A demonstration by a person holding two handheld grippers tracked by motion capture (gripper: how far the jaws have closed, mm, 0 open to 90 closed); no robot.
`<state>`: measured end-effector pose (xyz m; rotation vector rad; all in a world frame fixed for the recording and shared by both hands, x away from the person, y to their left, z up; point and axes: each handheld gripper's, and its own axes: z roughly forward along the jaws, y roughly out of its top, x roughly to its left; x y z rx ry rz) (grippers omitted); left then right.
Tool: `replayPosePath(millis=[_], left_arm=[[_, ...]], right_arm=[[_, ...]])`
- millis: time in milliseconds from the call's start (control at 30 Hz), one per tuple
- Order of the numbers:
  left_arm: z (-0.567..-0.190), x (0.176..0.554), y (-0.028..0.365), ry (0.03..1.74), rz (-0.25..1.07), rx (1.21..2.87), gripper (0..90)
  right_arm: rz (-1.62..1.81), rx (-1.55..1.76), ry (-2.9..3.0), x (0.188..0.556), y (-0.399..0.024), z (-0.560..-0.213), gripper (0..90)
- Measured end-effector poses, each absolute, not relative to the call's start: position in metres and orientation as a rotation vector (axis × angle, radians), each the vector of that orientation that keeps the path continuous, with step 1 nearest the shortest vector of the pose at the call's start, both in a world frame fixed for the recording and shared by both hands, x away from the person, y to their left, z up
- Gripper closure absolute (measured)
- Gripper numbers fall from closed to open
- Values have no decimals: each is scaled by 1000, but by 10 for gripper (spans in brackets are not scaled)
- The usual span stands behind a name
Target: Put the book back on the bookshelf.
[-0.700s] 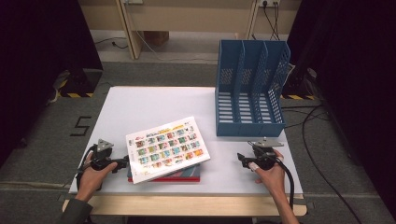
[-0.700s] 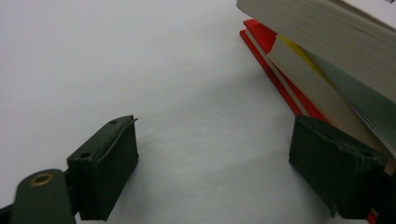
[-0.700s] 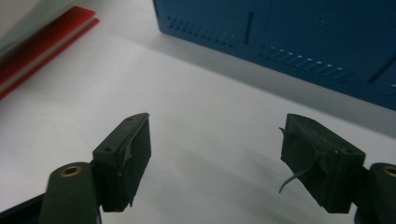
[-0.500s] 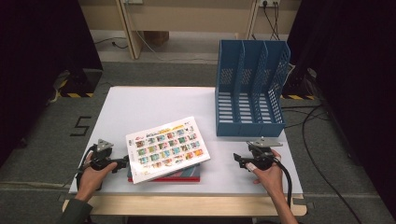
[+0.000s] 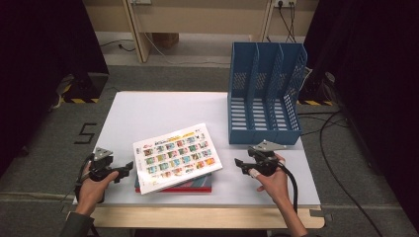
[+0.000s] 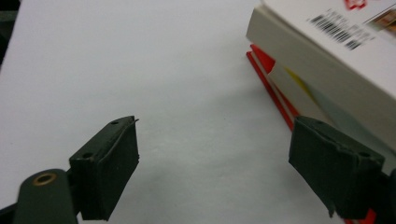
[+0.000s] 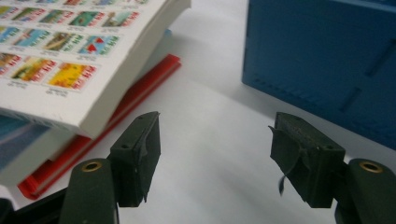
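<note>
My left gripper (image 5: 124, 168) and right gripper (image 5: 240, 163) sat unclenched, empty, flanking the book stack (image 5: 176, 158) at the table's (image 5: 148, 111) near edge, likely to lift it toward the blue file rack (image 5: 264, 94) at the far right corner.

Your left gripper (image 5: 126, 168) sits just beside the book stack (image 5: 174, 163), jaws apart, with bare table (image 5: 148, 111) ahead and to its left. The stack blocks the near middle; its top book (image 6: 327, 51) overhangs the red one (image 7: 140, 93), leaving a gap under the edge. Your right gripper (image 5: 240, 163), jaws apart, has open table between stack and blue file rack (image 5: 264, 94). The rack walls off the far right corner
</note>
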<state>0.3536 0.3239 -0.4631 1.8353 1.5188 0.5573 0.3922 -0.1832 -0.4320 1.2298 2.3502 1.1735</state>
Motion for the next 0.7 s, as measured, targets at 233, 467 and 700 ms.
replayPosePath(millis=[233, 467, 700], left_arm=[[-449, 344, 316, 1477, 576, 1840, 155], [-446, 343, 309, 1446, 569, 1873, 161], [-445, 348, 306, 1450, 605, 1891, 189]], right_arm=[[1260, 1210, 2377, 400, -157, -423, 340], [1290, 1170, 2453, 401, -136, -424, 347], [1327, 1163, 2554, 402, -118, -431, 360]])
